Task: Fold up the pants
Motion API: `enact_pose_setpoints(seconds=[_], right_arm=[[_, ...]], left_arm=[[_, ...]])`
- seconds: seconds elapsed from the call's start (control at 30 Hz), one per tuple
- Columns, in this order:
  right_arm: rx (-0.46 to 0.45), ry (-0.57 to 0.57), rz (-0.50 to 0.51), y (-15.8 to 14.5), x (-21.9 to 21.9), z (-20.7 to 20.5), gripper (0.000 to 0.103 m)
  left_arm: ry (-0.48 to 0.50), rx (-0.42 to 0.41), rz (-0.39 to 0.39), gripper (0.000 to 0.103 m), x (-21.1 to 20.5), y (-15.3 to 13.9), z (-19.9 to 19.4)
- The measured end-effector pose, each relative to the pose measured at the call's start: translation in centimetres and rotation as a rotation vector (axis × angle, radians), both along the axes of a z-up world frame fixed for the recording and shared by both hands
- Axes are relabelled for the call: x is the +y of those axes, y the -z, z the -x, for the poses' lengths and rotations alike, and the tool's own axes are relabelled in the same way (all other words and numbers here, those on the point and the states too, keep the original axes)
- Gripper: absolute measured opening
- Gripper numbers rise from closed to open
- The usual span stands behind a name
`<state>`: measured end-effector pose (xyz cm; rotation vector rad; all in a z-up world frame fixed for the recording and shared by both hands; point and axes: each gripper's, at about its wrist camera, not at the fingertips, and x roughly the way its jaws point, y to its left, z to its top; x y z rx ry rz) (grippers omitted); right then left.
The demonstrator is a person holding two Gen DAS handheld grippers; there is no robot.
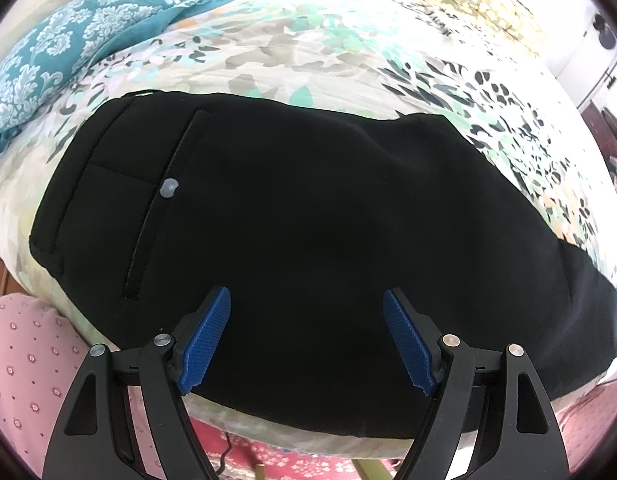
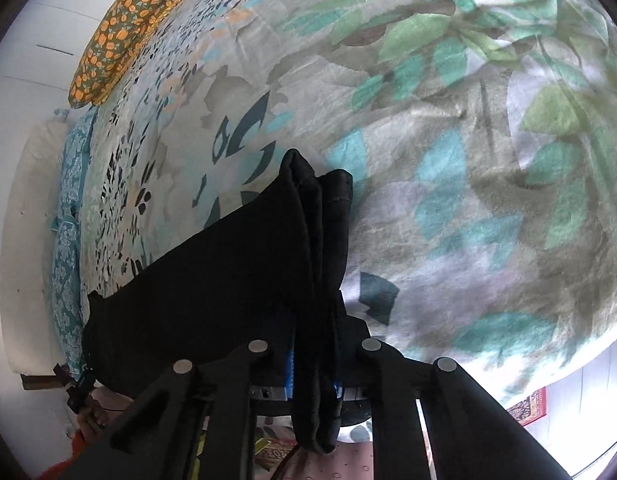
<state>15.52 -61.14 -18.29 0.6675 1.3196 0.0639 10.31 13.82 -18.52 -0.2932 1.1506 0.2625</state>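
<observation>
Spread wide and gripping nothing, left gripper [image 1: 306,340] over one pair of black pants [image 1: 308,220] lying along the bed's [image 1: 308,52] near edge. Clamped on bunched pants layers, right gripper [image 2: 314,376], fabric between its fingers.

pants [image 1: 308,220]: matt black cloth | bedcover [image 1: 308,52]: printed cloth

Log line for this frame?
left gripper: open above pants | right gripper: shut on pants, bunched end lifted | surface: floral bedspread
</observation>
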Motion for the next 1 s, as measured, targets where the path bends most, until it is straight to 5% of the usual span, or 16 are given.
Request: enact_pose_setpoints(seconds=[0.2,0.33,0.5,0.7,0.77,0.83,1.0], right_arm=[[-0.204,-0.002,-0.243,-5.3,4.5,1.5,0.012],[-0.273,-0.055,-0.398,-7.2,12.0,1.0,0.013],[-0.270,-0.224,-0.487,-6.5,26.2,-2.1,0.013],[-0.231,-0.437,-0.455,-3.1,44.3,-4.4,0.013],[-0.219,-0.515,-0.366,-1.8,49.7,-4.2,0.027],[-0.166,-0.562,-0.340,-0.8,52.6,-4.1,0.070],[-0.301,-0.524,-0.277,-4.5,48.6,-2.3,0.082]], left_arm=[[-0.010,-0.016,0.035,0.080,0.4,-0.1,0.1],[-0.013,-0.026,0.056,0.080,0.4,0.0,-0.1],[0.005,-0.035,0.069,0.080,0.2,-0.1,0.0],[-0.013,-0.058,0.100,0.080,0.9,-0.3,0.6],[-0.016,-0.062,0.112,0.080,1.1,-0.2,0.7],[-0.012,-0.065,0.117,0.080,1.2,-0.2,0.7],[0.012,-0.091,0.169,0.080,1.2,-0.6,1.0]])
